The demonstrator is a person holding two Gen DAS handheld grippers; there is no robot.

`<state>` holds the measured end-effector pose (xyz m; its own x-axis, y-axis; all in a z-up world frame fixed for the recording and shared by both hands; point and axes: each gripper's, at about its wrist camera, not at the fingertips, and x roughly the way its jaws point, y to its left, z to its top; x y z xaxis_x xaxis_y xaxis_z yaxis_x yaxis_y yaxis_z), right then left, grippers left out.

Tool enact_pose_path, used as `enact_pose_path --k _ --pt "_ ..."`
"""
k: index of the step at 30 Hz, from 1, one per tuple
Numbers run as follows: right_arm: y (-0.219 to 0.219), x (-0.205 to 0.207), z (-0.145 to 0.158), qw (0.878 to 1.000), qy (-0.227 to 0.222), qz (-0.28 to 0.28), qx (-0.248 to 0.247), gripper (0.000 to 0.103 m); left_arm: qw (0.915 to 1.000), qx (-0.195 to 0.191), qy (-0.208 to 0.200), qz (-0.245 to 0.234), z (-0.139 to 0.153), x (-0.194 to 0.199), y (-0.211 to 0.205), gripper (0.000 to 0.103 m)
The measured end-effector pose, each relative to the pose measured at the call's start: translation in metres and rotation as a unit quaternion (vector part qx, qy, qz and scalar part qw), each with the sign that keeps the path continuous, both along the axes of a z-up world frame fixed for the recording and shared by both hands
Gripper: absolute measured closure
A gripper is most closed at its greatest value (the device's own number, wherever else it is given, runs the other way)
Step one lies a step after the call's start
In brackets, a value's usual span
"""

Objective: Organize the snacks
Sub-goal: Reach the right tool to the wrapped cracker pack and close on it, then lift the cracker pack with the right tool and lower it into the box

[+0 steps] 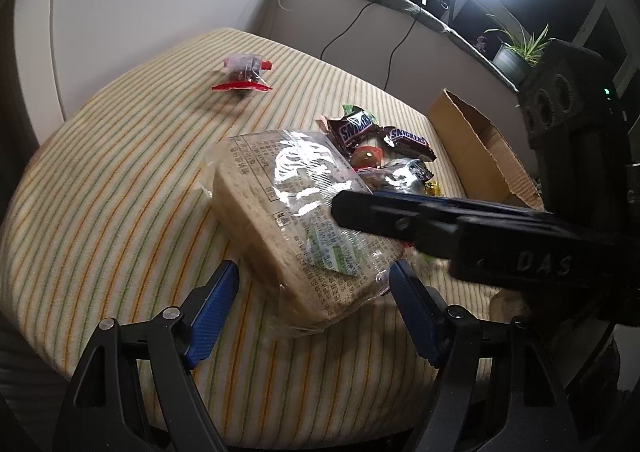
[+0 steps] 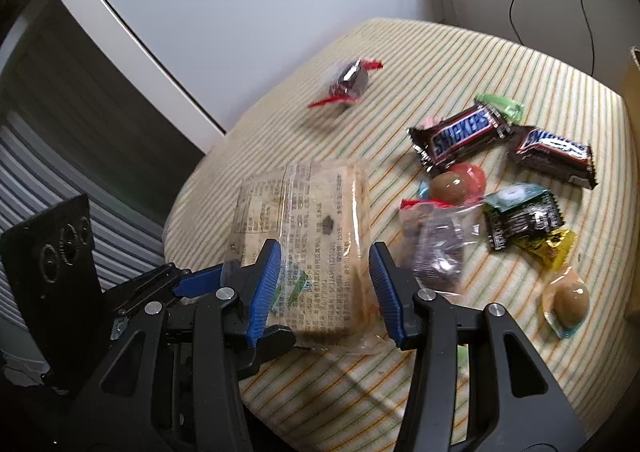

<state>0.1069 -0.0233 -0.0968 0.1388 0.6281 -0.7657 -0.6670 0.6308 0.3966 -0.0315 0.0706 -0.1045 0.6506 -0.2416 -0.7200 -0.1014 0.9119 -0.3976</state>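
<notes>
Right tongs [image 2: 324, 288] wide, straddling cracker pack [image 2: 316, 236]; left tongs [image 1: 314, 306] spread, empty; cardboard box [image 1: 486, 156] interior hidden.

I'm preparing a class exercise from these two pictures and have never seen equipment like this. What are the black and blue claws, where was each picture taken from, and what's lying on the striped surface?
They are hand-held two-finger grippers, each with its own camera looking along its fingers. One picture looks from the left gripper, the other from the right gripper. Both are open around a wrapped pack of bread, neither clamping it. On the striped cloth lie two Snickers bars, small wrapped sweets and a red-wrapped candy apart. A cardboard box stands beside.
</notes>
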Motion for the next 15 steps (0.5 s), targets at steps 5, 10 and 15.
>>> enact_pose_path --k 5,10,15 --pt "0.0018 0.0019 -0.0037 1.000 0.016 0.007 0.006 0.054 1.0000 -0.001 -0.001 -0.005 -0.0011 0.0023 -0.0017 0.027" --pt "0.0019 0.0023 -0.0035 0.999 0.028 0.009 0.014 0.054 1.0000 0.007 -0.003 -0.004 0.0011 0.0041 -0.0048 0.027" --pt "0.0015 -0.0018 0.0003 0.999 0.024 0.012 0.017 0.054 0.9998 0.018 -0.012 0.002 0.0088 0.0042 -0.0049 0.027"
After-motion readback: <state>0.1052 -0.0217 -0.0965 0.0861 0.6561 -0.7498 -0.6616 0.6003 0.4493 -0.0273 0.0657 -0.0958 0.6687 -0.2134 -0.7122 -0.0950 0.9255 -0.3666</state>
